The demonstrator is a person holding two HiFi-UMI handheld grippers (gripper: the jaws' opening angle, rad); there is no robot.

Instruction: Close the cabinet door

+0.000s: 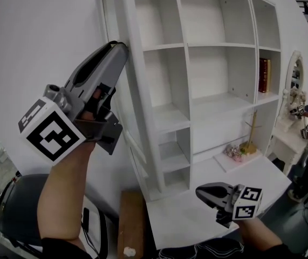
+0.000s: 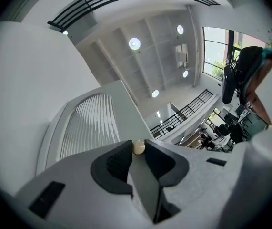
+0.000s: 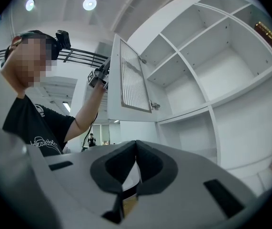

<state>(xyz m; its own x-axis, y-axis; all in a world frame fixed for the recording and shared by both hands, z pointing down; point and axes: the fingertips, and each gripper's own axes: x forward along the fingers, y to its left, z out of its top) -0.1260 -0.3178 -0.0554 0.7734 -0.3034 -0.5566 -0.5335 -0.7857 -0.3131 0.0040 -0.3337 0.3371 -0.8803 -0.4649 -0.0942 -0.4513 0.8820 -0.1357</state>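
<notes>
Cabinet door (image 3: 132,78) stands open, swung out to the left of the cabinet (image 1: 184,63); slatted panel faces the shelves. In the head view it shows nearly edge-on.

Left tool (image 1: 120,47) is raised to the door's free edge, jaws narrow and clamped on the small round cream knob (image 2: 138,147).

Right tool (image 1: 200,190) is held low at near right over the white counter (image 1: 186,223), jaws closed tip to tip, nothing between them.

Red book (image 1: 264,75) stands upright on a far-right shelf.
</notes>
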